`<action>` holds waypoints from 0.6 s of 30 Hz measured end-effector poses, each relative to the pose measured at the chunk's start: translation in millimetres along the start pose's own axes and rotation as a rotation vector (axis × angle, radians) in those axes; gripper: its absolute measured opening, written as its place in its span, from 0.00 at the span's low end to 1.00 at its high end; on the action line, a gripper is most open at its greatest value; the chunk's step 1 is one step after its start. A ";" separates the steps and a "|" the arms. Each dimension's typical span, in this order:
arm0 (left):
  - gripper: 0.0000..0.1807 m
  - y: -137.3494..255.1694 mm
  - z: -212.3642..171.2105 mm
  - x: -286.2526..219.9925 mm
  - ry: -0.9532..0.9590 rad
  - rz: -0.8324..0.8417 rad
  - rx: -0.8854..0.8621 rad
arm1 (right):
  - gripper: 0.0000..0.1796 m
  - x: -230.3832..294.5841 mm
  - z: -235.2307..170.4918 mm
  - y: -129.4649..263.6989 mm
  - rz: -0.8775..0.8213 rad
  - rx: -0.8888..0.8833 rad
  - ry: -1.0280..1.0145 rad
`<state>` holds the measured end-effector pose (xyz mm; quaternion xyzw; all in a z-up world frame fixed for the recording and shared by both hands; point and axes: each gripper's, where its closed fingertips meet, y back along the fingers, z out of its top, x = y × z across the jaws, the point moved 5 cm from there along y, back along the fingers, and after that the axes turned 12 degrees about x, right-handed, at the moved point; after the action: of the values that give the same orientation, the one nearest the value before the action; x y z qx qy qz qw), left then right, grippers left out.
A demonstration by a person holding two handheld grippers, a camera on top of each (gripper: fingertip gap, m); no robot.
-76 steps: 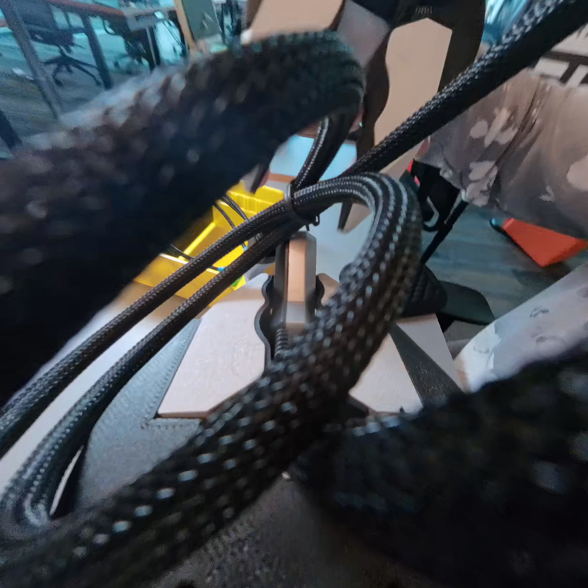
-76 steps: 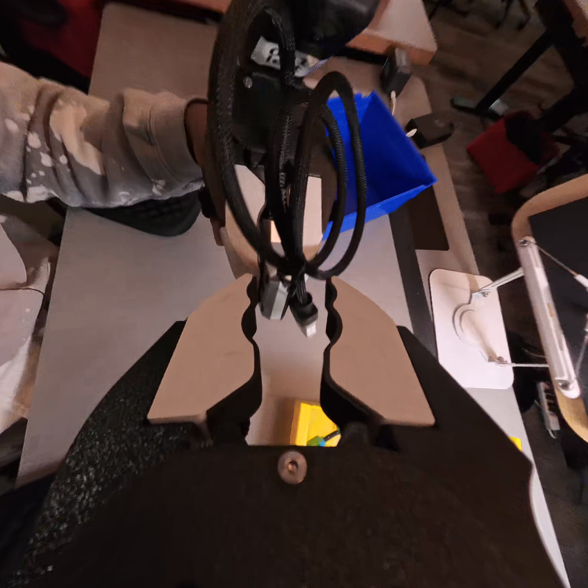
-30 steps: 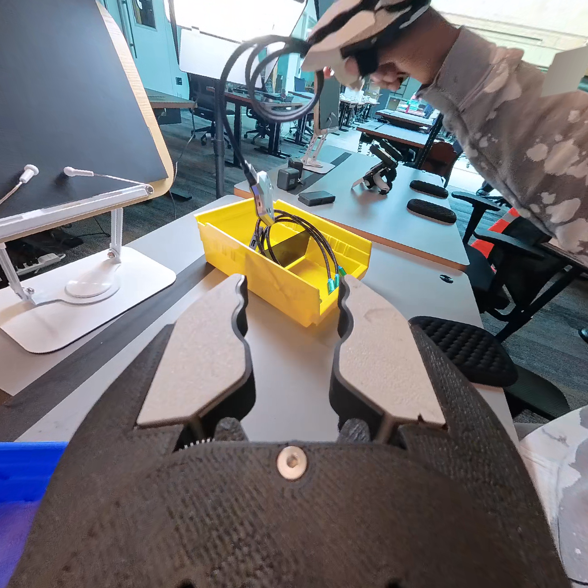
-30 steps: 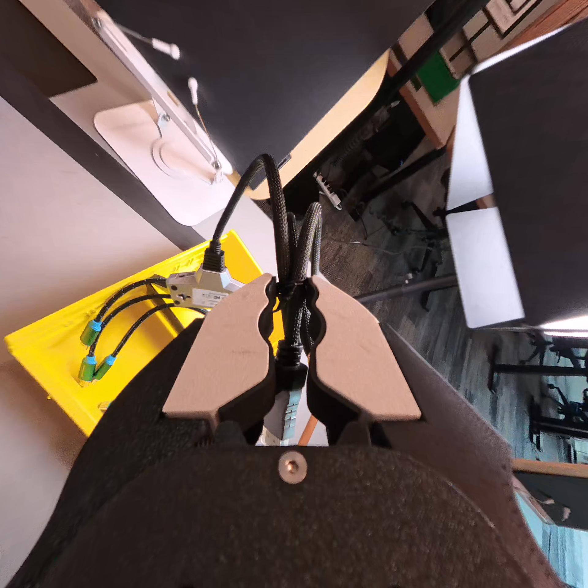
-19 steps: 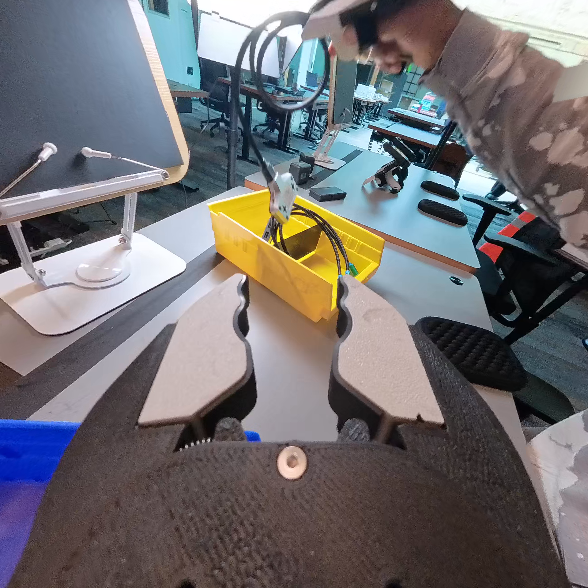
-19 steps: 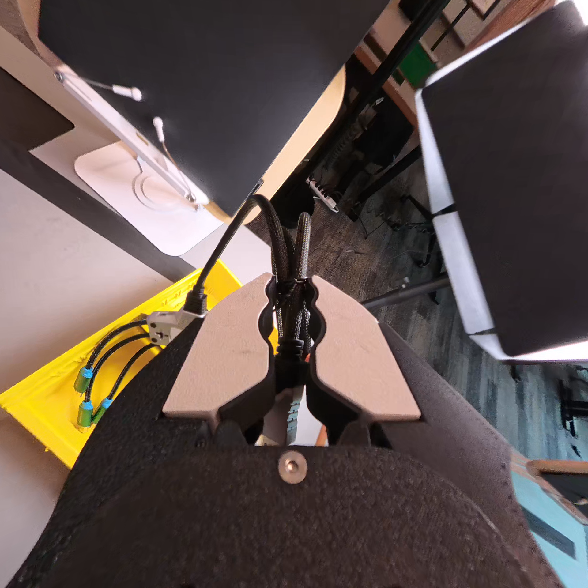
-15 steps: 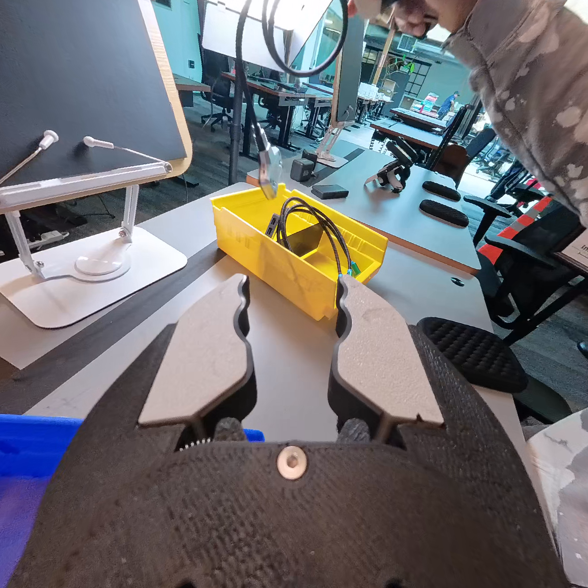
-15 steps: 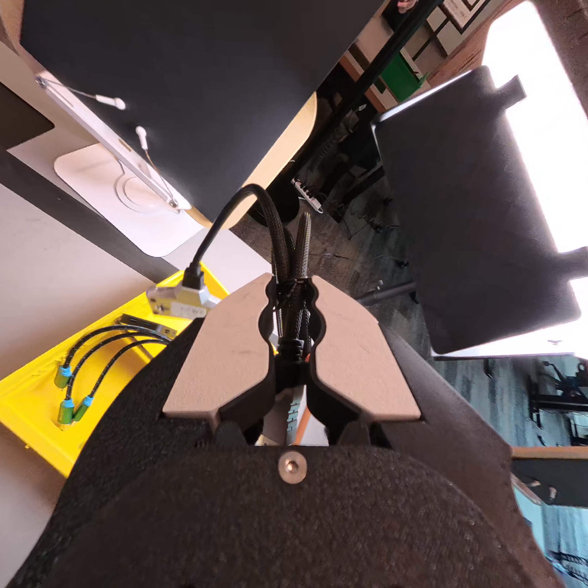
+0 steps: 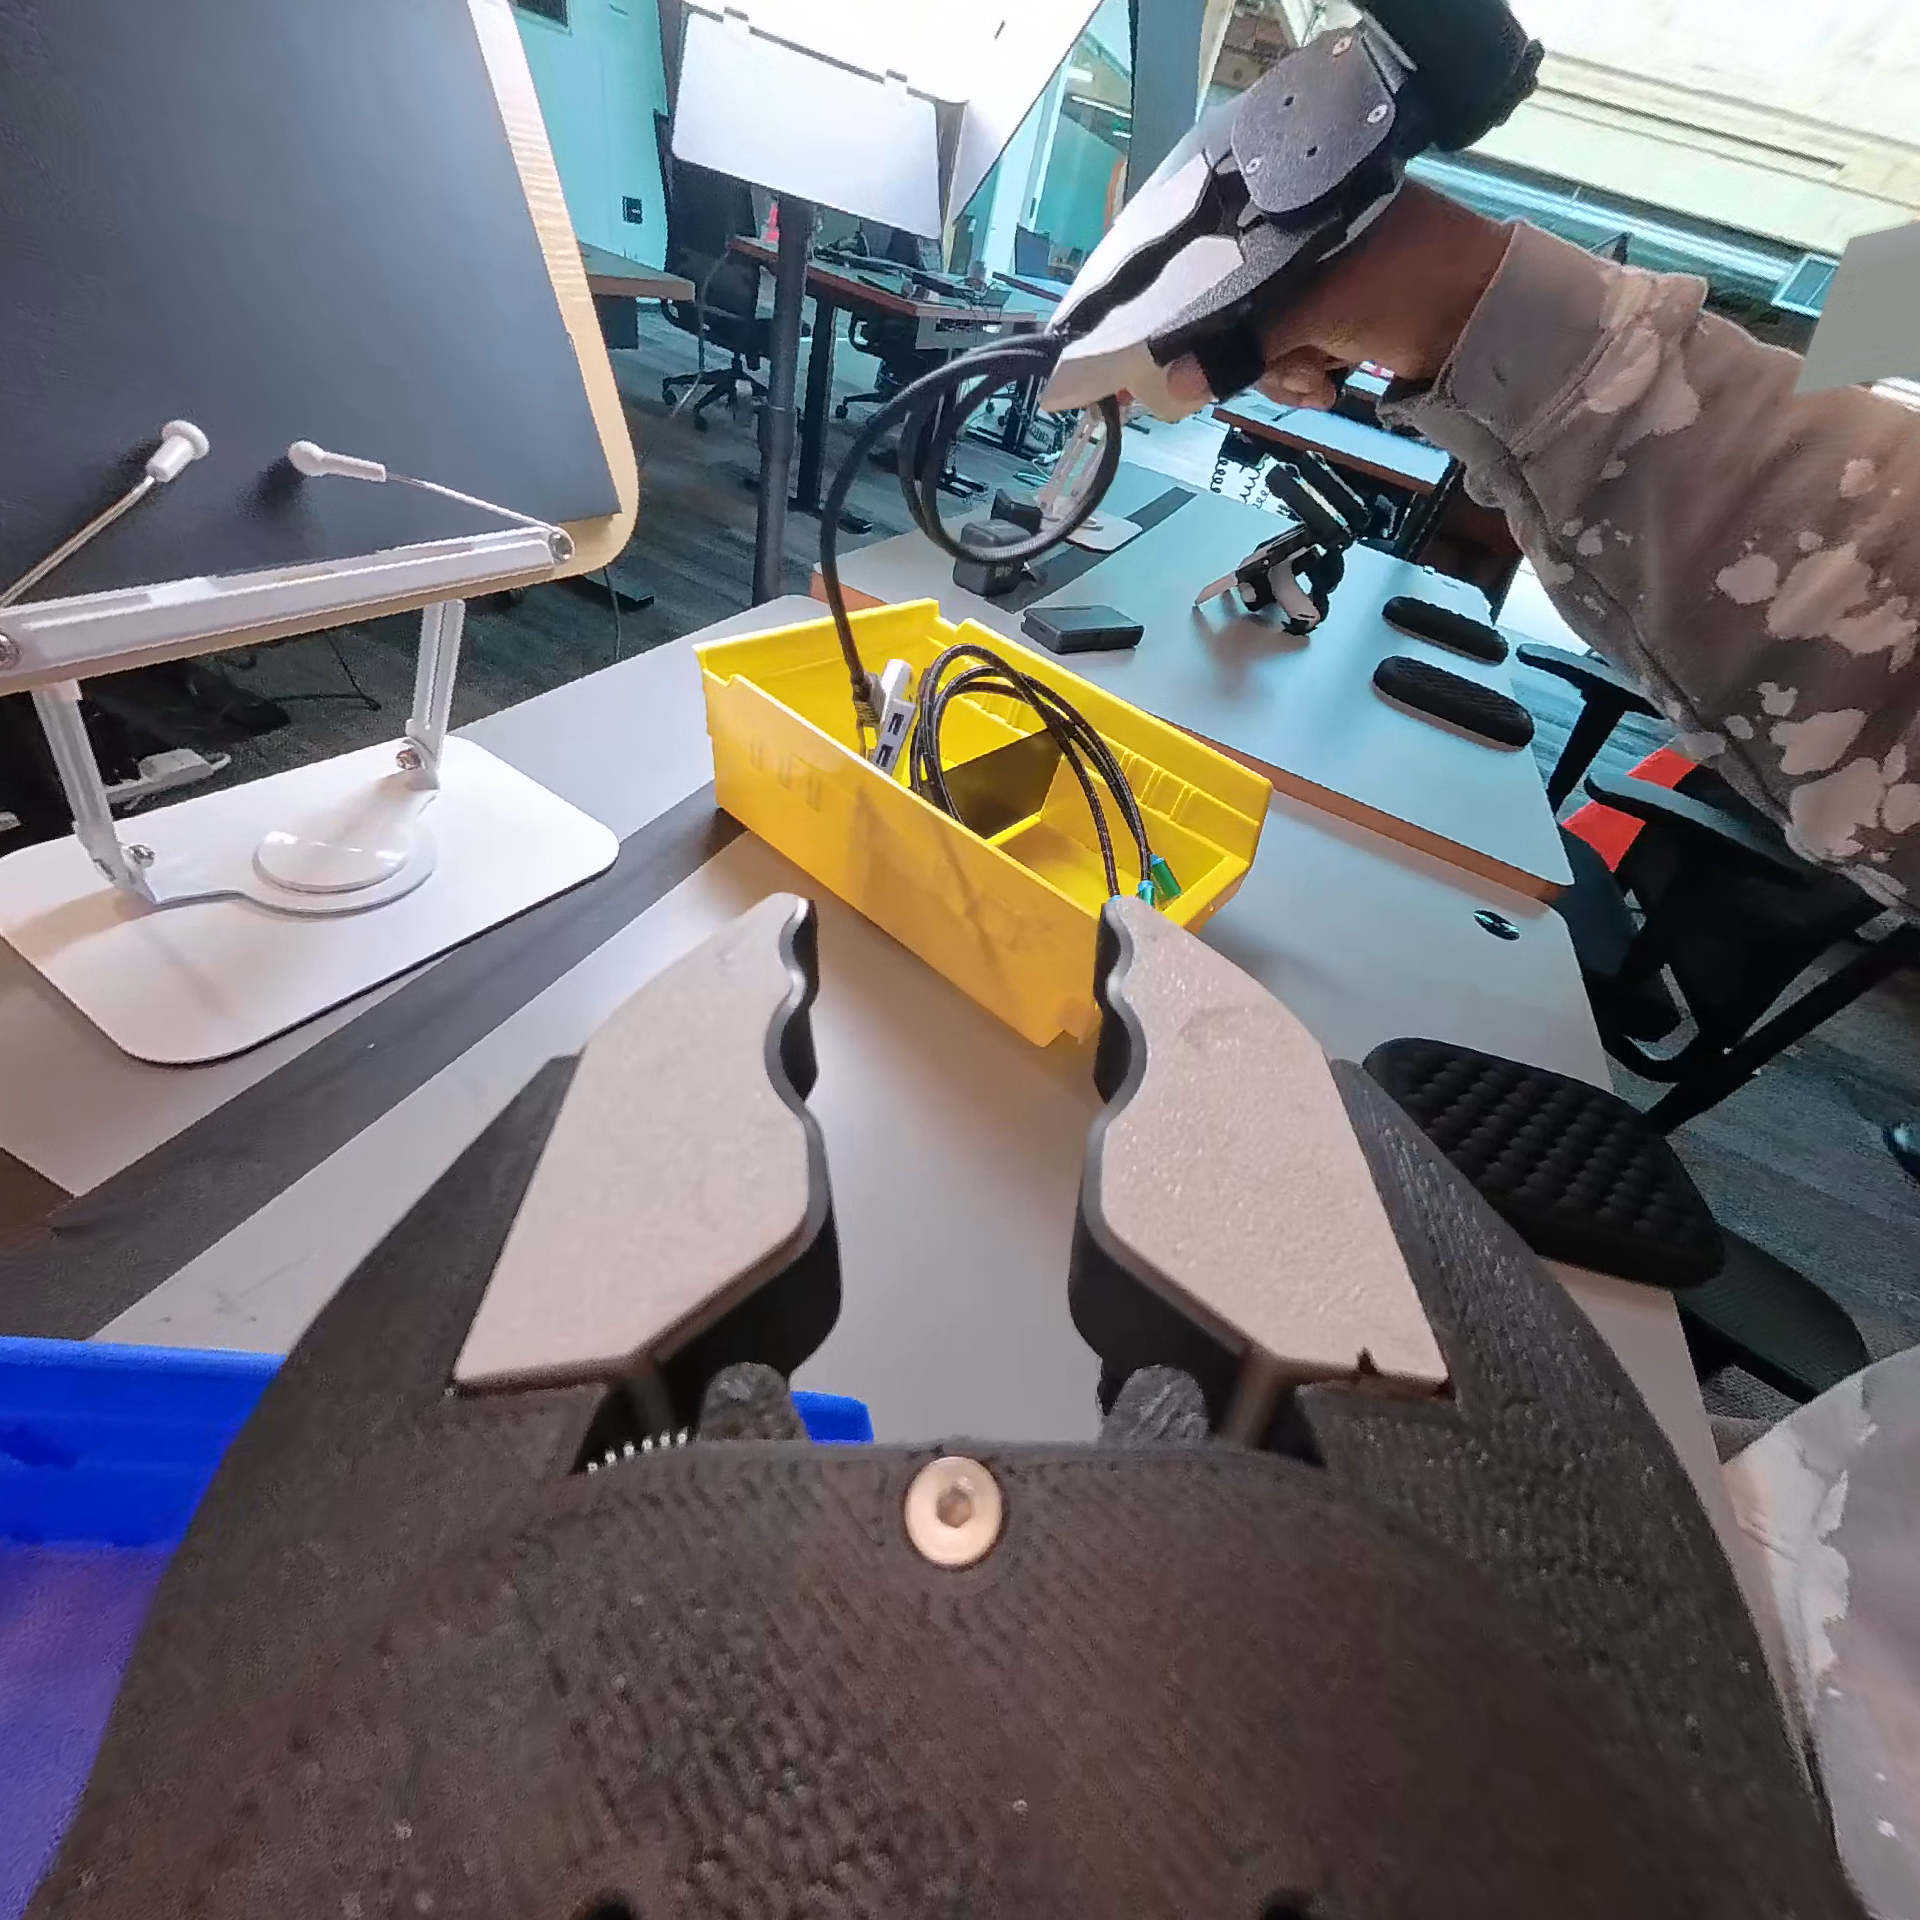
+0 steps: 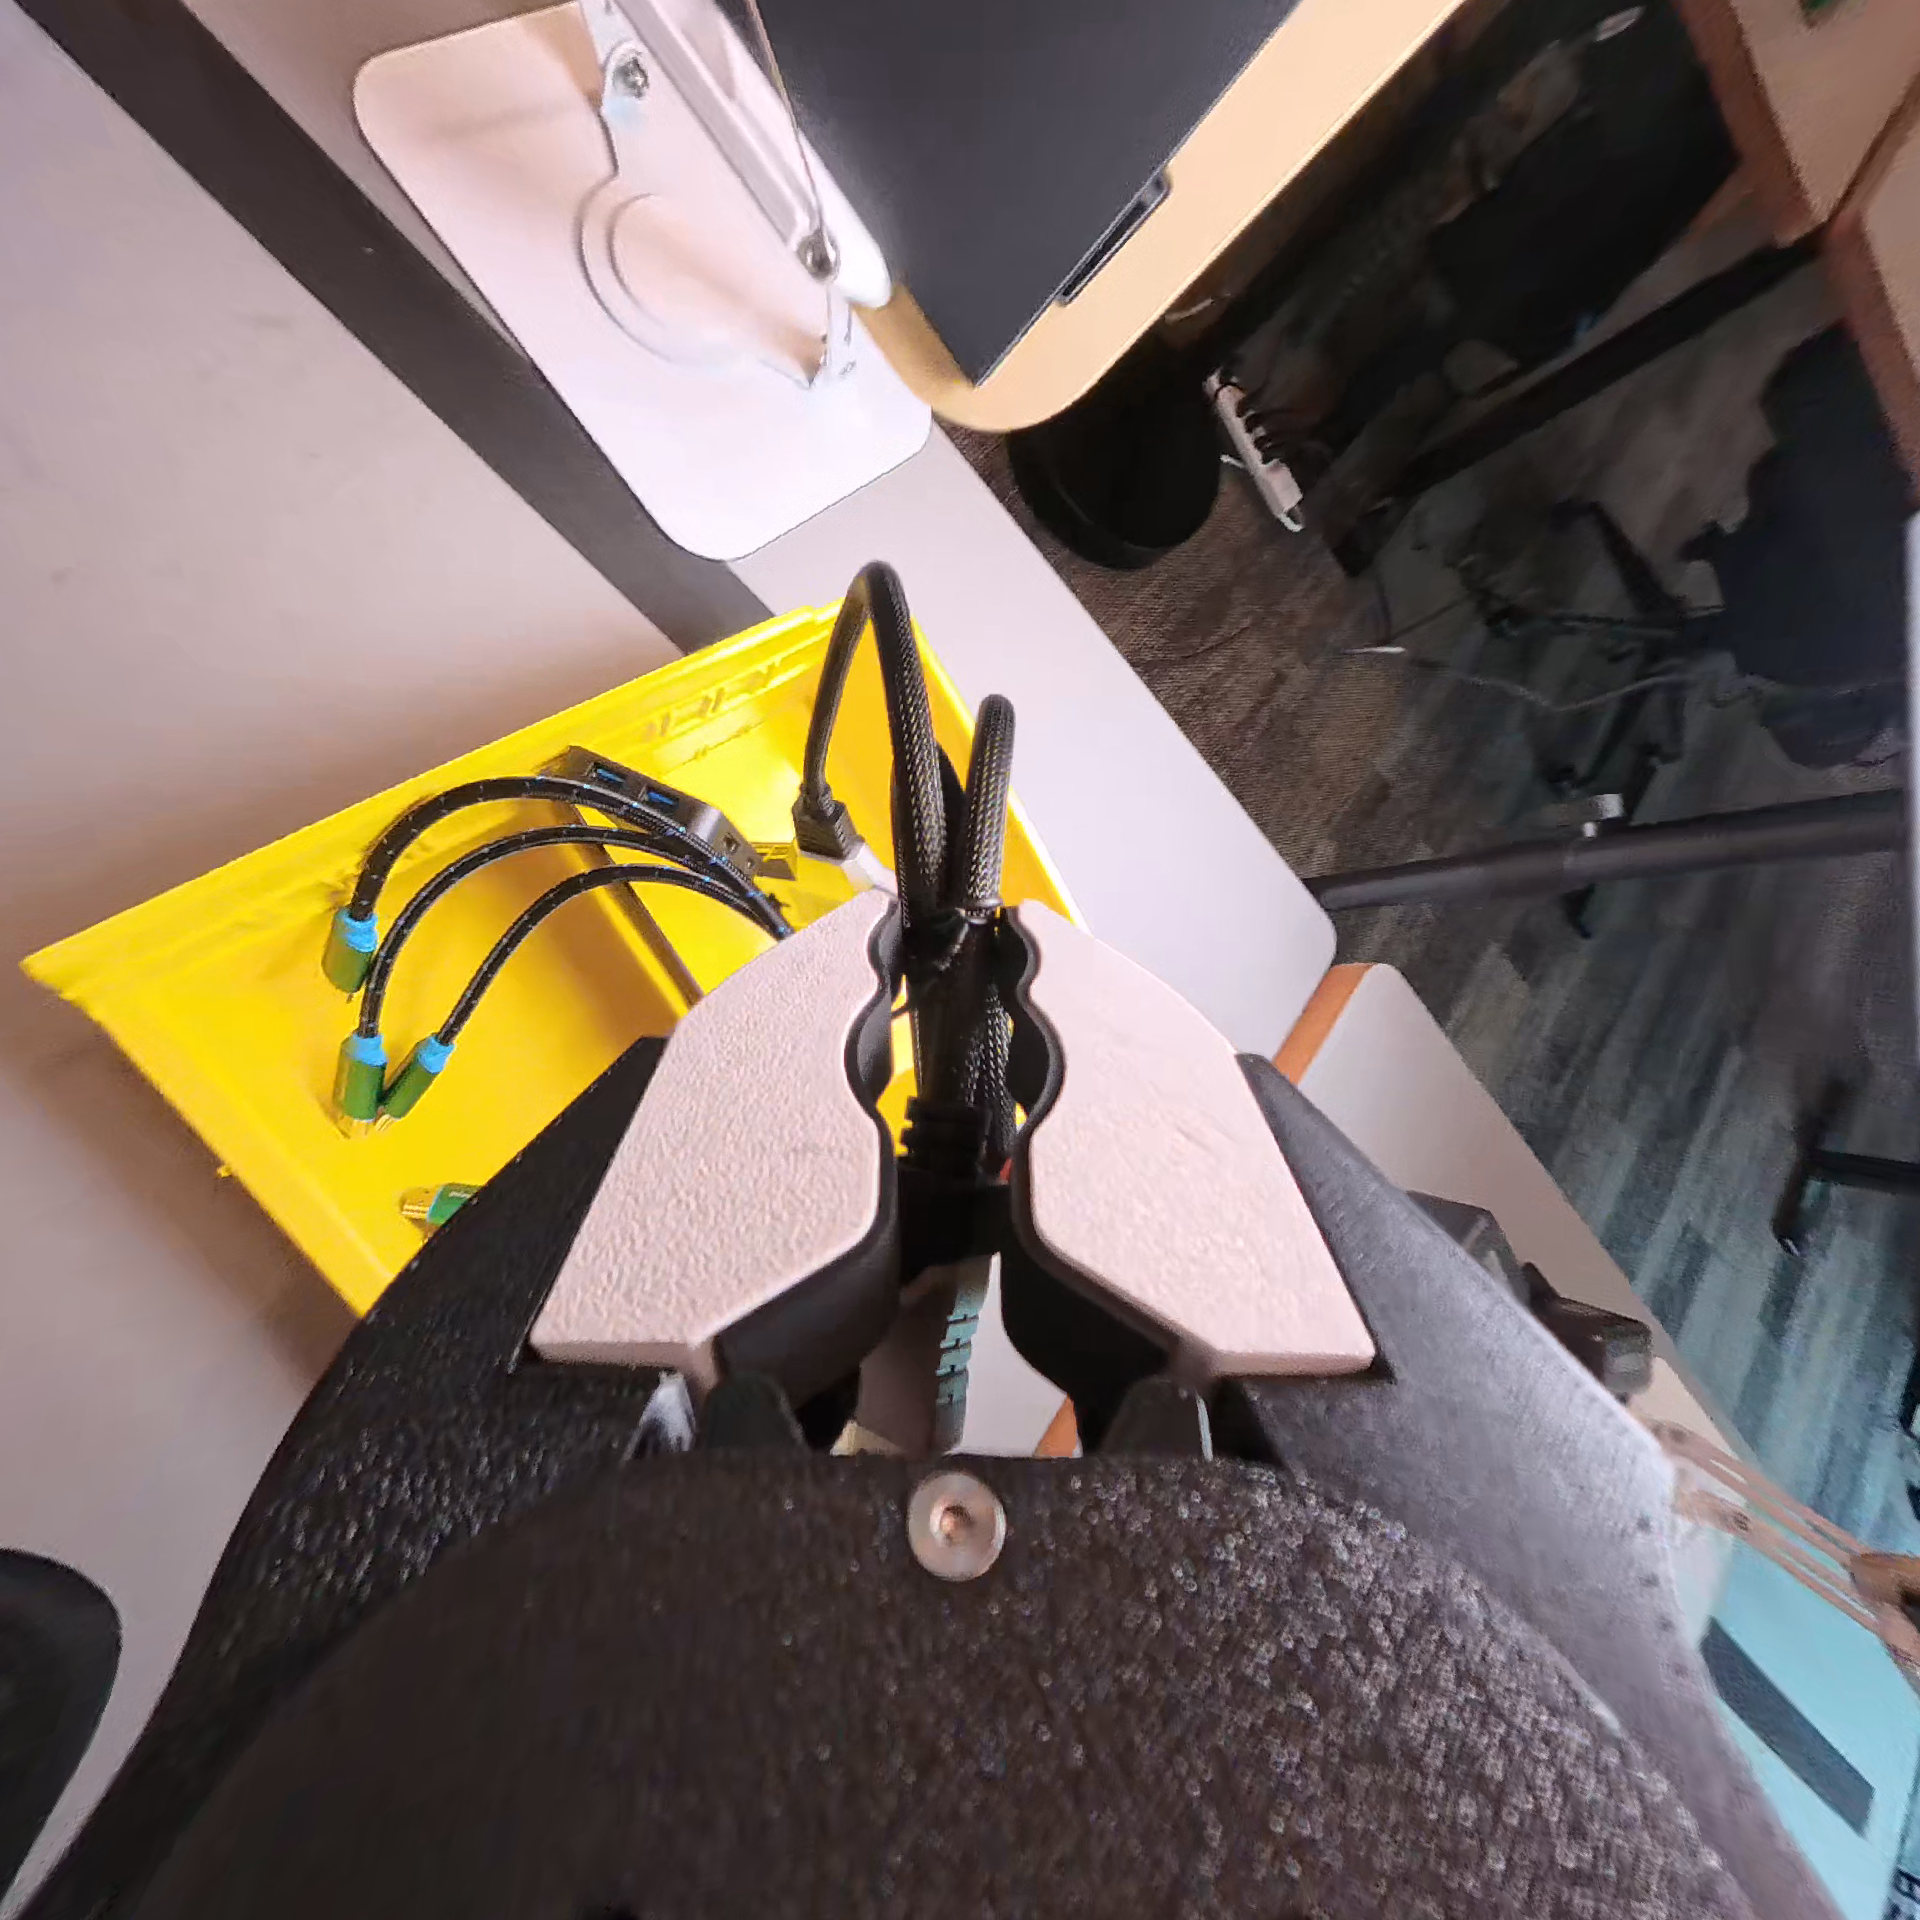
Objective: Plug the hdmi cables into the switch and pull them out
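One yellow bin [image 9: 966, 894] and one blue bin [image 9: 94, 1434] sit on the desk. Two grippers: the left gripper [image 9: 954, 935] and the right gripper [image 10: 948, 920]. One coiled black cable [image 10: 914, 790] with a grey switch [image 9: 891, 707] on its end. Three green-tipped leads [image 10: 358, 1075] lie in the yellow bin. One white stand [image 9: 312, 852]. Two wrist rests [image 9: 1449, 698] on the far desk.

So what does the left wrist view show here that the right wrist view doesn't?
Only the left wrist view shows the open left hand-held gripper, the blue bin beside it, and the person's sleeve. Only the right wrist view shows the right hand-held gripper's jaws clamped on the bundled black cable close up. Both show the yellow bin with green-tipped cables and the white stand.
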<state>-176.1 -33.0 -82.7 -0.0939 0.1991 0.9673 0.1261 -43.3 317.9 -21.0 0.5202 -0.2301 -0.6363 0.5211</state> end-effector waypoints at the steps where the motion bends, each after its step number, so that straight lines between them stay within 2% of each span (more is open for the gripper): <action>1: 0.28 -1.7 -0.9 0.8 0.004 -0.002 0.004 | 0.10 -0.1 -1.7 -8.2 0.002 0.008 0.008; 7: 0.28 -9.7 -3.4 -5.8 -0.018 0.003 0.039 | 0.10 5.3 -15.8 -97.8 0.110 0.021 -0.040; 9: 0.29 -7.7 -2.5 -6.6 -0.032 0.019 0.044 | 0.10 8.6 -21.2 -119.4 0.153 -0.031 -0.083; 11: 0.28 -4.5 -1.7 -4.5 -0.032 0.028 0.037 | 0.10 4.6 -23.4 -120.6 0.188 -0.080 -0.140; 14: 0.28 -3.3 -3.3 1.2 -0.009 0.024 0.032 | 0.11 -0.2 -38.0 -111.6 0.157 0.015 -0.076; 18: 0.28 -7.3 -5.0 2.8 -0.004 0.022 0.043 | 0.14 -13.3 -37.5 -62.9 0.102 -0.024 -0.043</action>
<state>-176.1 -28.0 -90.5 -0.0869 0.2207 0.9643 0.1180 -37.2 361.3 -81.1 0.4876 -0.2598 -0.6228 0.5539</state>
